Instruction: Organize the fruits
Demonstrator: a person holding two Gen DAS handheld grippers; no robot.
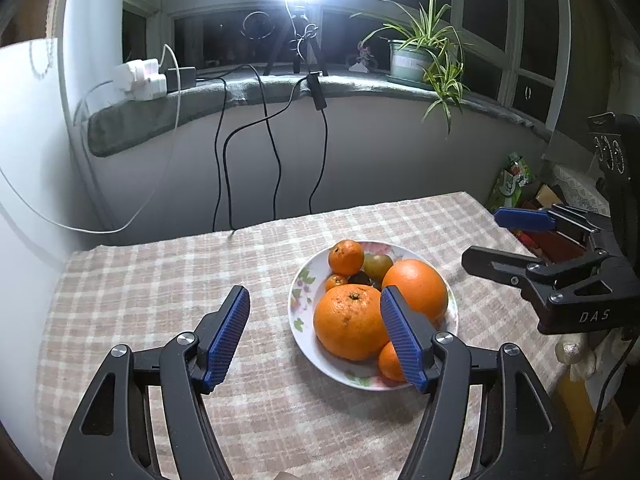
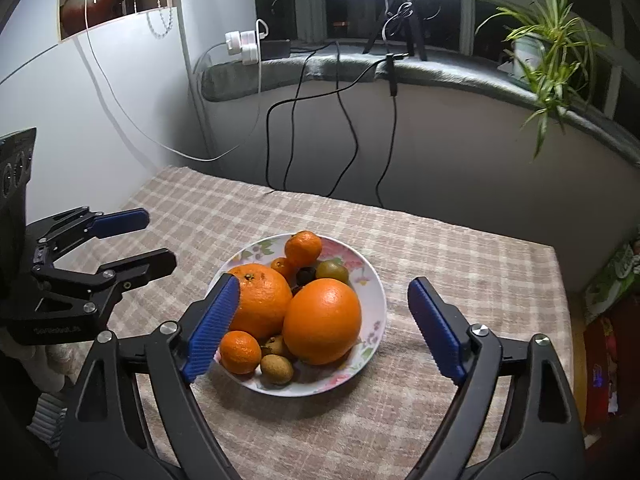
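On the checked cloth of the surface (image 2: 460,280), near its middle: one flowered plate (image 2: 374,280), heaped with fruit.

- Contents: two big oranges, one rough-skinned (image 2: 262,300) and one smooth (image 2: 322,320), touching each other at the plate's centre; small mandarins, one at the far rim (image 2: 303,248), one at the near rim (image 2: 240,351); a greenish round fruit (image 2: 332,271); small brown fruits at the near edge (image 2: 277,368); something dark between the oranges, too small to name.
- Left gripper (image 1: 316,332): fingers apart, nothing between them, hanging over the cloth just beside the plate; its right-hand finger overlaps the plate's edge in its own view.
- Right gripper (image 2: 324,328): fingers spread wide and empty, framing the plate from above; whether they are touching any fruit cannot be told for certain, though no grip shows.
- Status, as judged: all fruit appears gathered on the plate; nothing lies loose on the cloth.

Hazards:
- Pile is crowded and round; a nudge from either finger could roll the near mandarin or a brown fruit over the low rim.
- Both big oranges lean together; shifting one may set the other rolling.
- Plate sits on loose cloth; a dragged finger could snag the cloth and slide the plate.
- Two grippers near one plate risk knocking each other.
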